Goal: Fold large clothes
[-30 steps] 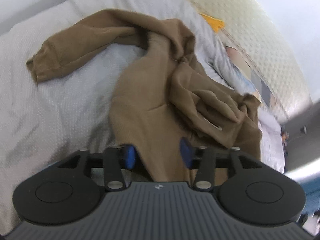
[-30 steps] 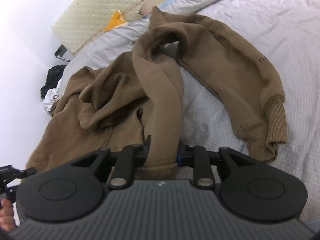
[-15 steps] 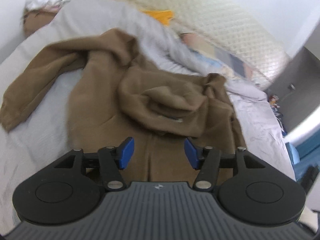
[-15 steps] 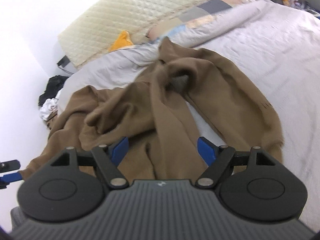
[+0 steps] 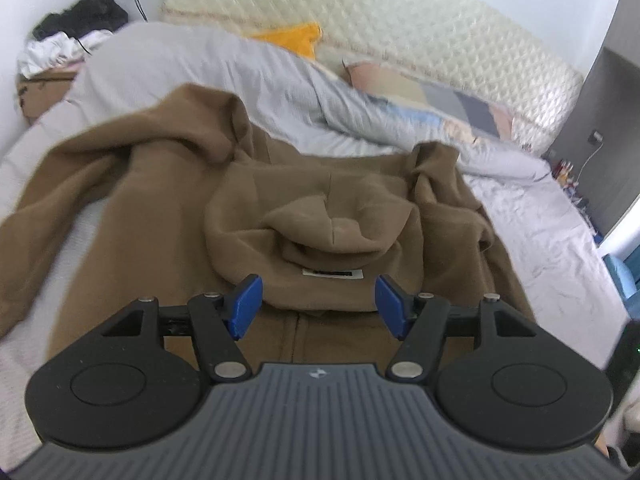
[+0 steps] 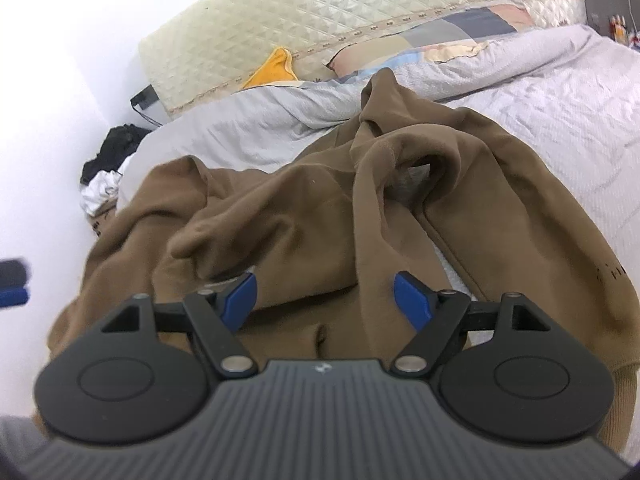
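A large brown hoodie point(image 5: 320, 216) lies crumpled on the bed, hood toward me with a white neck label point(image 5: 333, 274) showing. My left gripper point(image 5: 319, 306) hovers just before the hood. Its jaws are opening, and the blue pads point(image 5: 244, 306) stand apart without pressing on any cloth. In the right wrist view the hoodie point(image 6: 320, 216) spreads out with a sleeve point(image 6: 520, 208) trailing to the right. Above the hem area, my right gripper point(image 6: 326, 300) is open, with fabric lying below its pads and not pinched.
The bed's pale grey cover point(image 5: 540, 240) runs off to the right. At the head are a quilted cream headboard point(image 5: 400, 20), a patchwork pillow point(image 5: 440, 96) and a yellow cloth point(image 5: 296, 38). Dark and white clothes point(image 5: 68, 36) are piled at the back left. A dark cabinet point(image 5: 600, 120) stands at the right.
My right gripper let go of the hoodie's ribbed hem and opened wide. The left gripper swung across to face the hood, rolled level and opened further.
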The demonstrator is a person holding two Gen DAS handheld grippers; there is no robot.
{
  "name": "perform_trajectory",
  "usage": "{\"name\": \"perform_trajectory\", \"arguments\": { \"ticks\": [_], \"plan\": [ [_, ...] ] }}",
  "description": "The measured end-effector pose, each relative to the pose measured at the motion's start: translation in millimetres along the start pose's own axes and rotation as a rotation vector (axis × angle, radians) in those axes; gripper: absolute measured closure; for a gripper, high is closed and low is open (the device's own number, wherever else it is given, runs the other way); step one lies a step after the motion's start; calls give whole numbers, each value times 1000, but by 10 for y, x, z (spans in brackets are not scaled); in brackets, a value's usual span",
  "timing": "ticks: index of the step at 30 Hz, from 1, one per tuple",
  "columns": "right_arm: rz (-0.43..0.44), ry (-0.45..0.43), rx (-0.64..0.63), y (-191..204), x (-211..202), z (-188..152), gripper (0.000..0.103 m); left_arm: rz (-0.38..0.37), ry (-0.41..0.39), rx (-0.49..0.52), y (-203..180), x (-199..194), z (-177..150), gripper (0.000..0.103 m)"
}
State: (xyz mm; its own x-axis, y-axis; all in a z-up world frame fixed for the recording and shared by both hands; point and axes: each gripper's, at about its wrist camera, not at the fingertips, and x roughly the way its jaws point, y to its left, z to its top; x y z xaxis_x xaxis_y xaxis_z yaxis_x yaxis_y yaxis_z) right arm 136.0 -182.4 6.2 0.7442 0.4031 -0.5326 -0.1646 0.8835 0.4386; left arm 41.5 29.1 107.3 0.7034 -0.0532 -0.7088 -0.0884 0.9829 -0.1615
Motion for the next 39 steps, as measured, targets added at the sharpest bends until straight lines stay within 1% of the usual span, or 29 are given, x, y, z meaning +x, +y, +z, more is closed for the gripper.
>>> {"name": "perform_trajectory", "arguments": {
  "ticks": [4, 7, 8, 13, 15, 17, 19, 20, 22, 25, 27, 29, 31, 33, 35, 38, 39],
  "plan": [
    [-24, -18, -69, -38, 97, -84, 25, 21, 41, 32, -156, 618, -10, 32],
    [-32, -28, -93, -93, 176, -131, 25, -20, 74, 37, -255, 1018, -30, 29],
    [-33, -32, -92, -113, 203, -144, 25, -16, 76, 46, -292, 1157, -26, 29],
    [-62, -37, -115, -146, 366, -189, 25, 54, 51, 23, -343, 1756, 71, 29],
    [-76, -43, -111, -184, 444, -172, 25, 88, 39, 40, -350, 1974, 179, 37],
    [-91, -40, -101, -228, 518, -166, 26, 118, 32, 37, -342, 2127, 311, 60],
    [-103, -29, -85, -273, 579, -167, 26, 128, 50, 39, -365, 2230, 488, 74],
    [-105, -24, -75, -292, 595, -163, 26, 134, 48, 36, -366, 2253, 622, 78],
    [-105, -30, -56, -318, 591, -163, 26, 139, 30, 25, -364, 2273, 951, 84],
    [-109, -50, -44, -328, 582, -150, 26, 135, 28, -30, -337, 2401, 1569, 86],
    [-109, -64, -32, -342, 607, -136, 26, 150, 19, -37, -391, 2558, 2005, 87],
    [-110, -74, -33, -362, 651, -123, 26, 175, -28, -27, -484, 2717, 2443, 88],
    [-118, -100, -37, -390, 699, -118, 26, 199, -99, -4, -625, 2860, 2806, 89],
    [-117, -110, -28, -438, 770, -123, 26, 231, -157, 25, -794, 3114, 3157, 89],
    [-115, -126, -32, -463, 839, -127, 26, 248, -184, 33, -932, 3456, 3466, 89],
    [-107, -167, -60, -481, 949, -125, 26, 307, -218, 93, -1107, 4004, 3775, 89],
    [-103, -170, -68, -483, 987, -130, 26, 318, -216, 97, -1126, 4197, 3862, 89]
  ]
}}
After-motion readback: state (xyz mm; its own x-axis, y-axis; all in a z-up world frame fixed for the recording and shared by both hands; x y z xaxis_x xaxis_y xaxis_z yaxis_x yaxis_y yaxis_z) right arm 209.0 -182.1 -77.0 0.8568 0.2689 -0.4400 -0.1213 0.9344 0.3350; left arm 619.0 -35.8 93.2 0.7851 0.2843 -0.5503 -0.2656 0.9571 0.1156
